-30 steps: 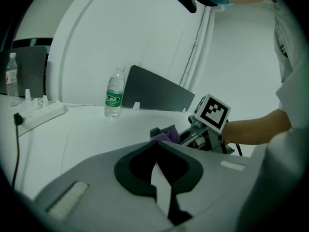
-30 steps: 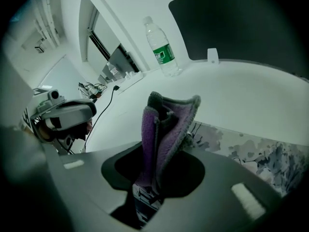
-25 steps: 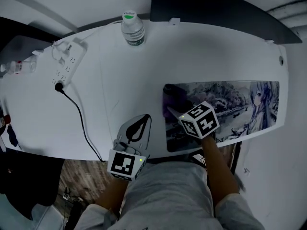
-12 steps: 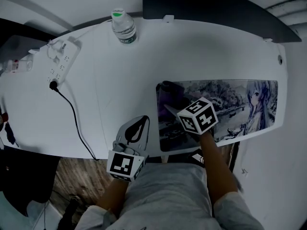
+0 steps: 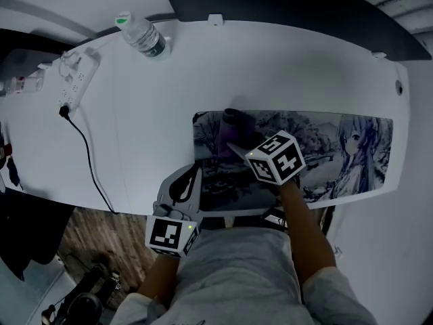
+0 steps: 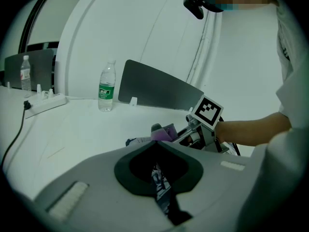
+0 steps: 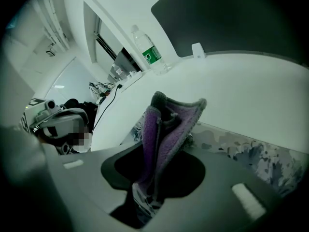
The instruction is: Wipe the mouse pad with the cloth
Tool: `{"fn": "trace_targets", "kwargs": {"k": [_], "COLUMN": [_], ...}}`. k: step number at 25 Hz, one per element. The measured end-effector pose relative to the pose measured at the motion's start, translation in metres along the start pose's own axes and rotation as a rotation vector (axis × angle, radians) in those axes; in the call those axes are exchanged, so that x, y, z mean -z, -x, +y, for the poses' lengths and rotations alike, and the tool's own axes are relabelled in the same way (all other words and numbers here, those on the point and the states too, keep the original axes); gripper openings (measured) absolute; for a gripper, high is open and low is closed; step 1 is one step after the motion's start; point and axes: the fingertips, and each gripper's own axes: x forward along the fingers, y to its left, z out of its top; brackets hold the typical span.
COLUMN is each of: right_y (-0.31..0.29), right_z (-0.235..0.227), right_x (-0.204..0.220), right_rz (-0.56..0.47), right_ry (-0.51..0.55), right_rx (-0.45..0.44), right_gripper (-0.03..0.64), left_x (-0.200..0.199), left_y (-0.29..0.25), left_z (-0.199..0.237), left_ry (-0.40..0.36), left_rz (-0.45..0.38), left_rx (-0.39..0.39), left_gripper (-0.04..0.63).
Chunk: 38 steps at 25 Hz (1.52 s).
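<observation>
Cloth (image 7: 165,132), purple and folded on itself, stands up between the jaws of the right gripper (image 5: 238,146), which are clamped tight on it. At the root of those jaws a patterned scrap shows too, and whether it belongs to the cloth or the pad is unclear. The cloth's free end rests on the left part of the mouse pad (image 5: 331,147), a long printed mat lying along the near edge of the tabletop (image 5: 162,114) and reaching almost to its right edge.

The left gripper (image 5: 192,181) sits at the pad's near left corner, jaws closed on a thin strip of the printed material, so the corner itself is covered. The right gripper's marker cube and the person's forearm hide the middle of the pad's near edge.

A water bottle (image 5: 142,36) stands near the far left corner. A power strip (image 5: 72,87) lies by the left edge, and its black cable (image 5: 88,161) runs off the near edge. A dark panel (image 5: 284,2) lines the far edge, cut off at the top of the head view.
</observation>
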Motion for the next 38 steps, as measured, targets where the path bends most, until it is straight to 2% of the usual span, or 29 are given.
{"fn": "trace_targets", "kwargs": {"k": [15,27,38], "right_y": [0.075,0.141,0.203], "right_z": [-0.073,-0.139,-0.199], "right_x": [0.042,0.079,0.113], "right_rz": [0.031,0.003,-0.036], "right_ry": [-0.021,-0.06,-0.106], "right_rx": [-0.015,0.004,0.01], "right_gripper": [0.11,0.11,0.11], "left_x": [-0.008,-0.005,-0.003], "left_y": [-0.051,-0.094,-0.129], "left_z": [-0.084,-0.157,-0.222], "left_ry": [-0.023,-0.032,-0.071], "left_rz": [0.02,0.032,0.063], "left_rx": [0.005,0.025,0.046], "left_gripper": [0.015,0.015,0.015]}}
